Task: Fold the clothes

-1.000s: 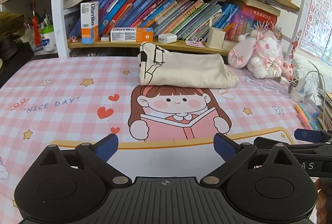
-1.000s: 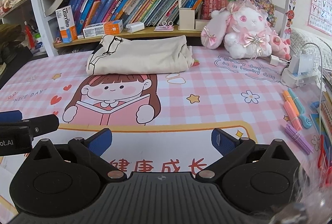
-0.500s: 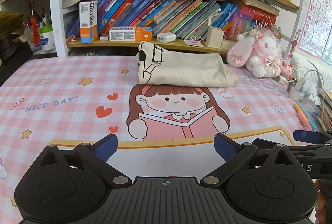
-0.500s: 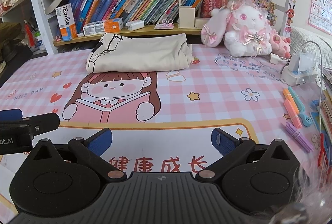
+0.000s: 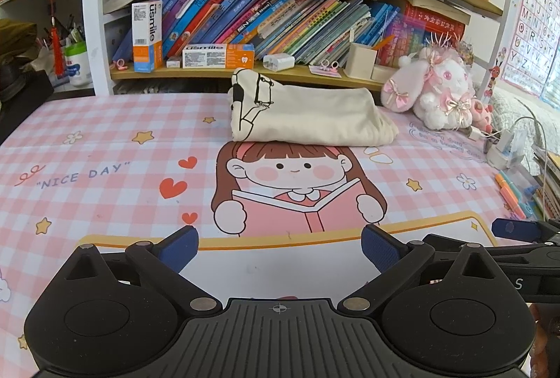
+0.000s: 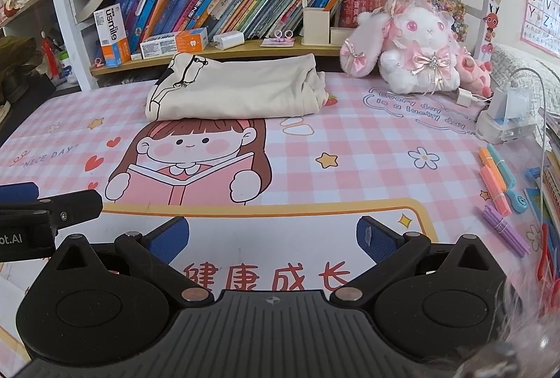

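Note:
A cream garment (image 5: 308, 113) with a black line drawing lies folded into a compact bundle at the back of the pink checked desk mat (image 5: 105, 147), just in front of the bookshelf; it also shows in the right wrist view (image 6: 234, 91). My left gripper (image 5: 280, 246) hovers open over the mat's near edge, well short of the garment, nothing between its blue pads. My right gripper (image 6: 273, 238) is likewise open and empty beside it. Each gripper's tip appears at the side of the other's view.
A bookshelf (image 5: 280, 73) full of books runs behind the mat. A white and pink plush rabbit (image 6: 416, 49) sits at the back right. A charger with cable (image 6: 504, 112) and coloured pens (image 6: 497, 185) lie along the right edge.
Both grippers have drifted slightly; the garment stays where it was and both stay open.

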`<state>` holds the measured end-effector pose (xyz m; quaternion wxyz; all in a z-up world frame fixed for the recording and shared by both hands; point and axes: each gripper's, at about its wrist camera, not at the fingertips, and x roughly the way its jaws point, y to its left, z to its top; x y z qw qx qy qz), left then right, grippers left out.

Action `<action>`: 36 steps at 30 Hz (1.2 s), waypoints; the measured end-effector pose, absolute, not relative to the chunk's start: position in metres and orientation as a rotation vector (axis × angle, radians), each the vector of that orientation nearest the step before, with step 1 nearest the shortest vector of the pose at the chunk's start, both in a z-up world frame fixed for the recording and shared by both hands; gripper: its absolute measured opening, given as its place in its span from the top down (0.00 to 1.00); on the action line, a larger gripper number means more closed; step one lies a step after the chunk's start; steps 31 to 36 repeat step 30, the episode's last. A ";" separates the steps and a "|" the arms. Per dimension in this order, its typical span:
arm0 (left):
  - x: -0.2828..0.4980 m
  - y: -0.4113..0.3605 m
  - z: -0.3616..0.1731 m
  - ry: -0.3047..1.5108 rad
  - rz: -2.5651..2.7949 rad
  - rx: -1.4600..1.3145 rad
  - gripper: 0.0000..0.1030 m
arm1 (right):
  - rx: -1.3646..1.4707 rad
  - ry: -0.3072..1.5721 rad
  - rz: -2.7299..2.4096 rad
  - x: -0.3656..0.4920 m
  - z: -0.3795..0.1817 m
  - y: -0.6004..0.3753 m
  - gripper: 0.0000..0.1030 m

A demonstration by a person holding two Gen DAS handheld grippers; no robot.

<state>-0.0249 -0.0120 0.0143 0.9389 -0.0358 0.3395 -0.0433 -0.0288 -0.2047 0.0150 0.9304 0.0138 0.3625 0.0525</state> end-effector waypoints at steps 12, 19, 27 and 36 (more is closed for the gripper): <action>-0.023 -0.011 0.013 0.701 -0.086 -0.081 0.02 | 0.024 0.750 0.113 -0.027 0.014 -0.203 0.00; -0.023 -0.009 0.013 0.695 -0.083 -0.086 0.00 | 0.017 0.753 0.116 -0.027 0.014 -0.200 0.00; -0.022 -0.007 0.013 0.690 -0.083 -0.096 0.00 | 0.017 0.755 0.116 -0.027 0.013 -0.199 0.00; -0.022 -0.008 0.013 0.694 -0.084 -0.091 0.00 | 0.017 0.756 0.117 -0.027 0.013 -0.199 0.00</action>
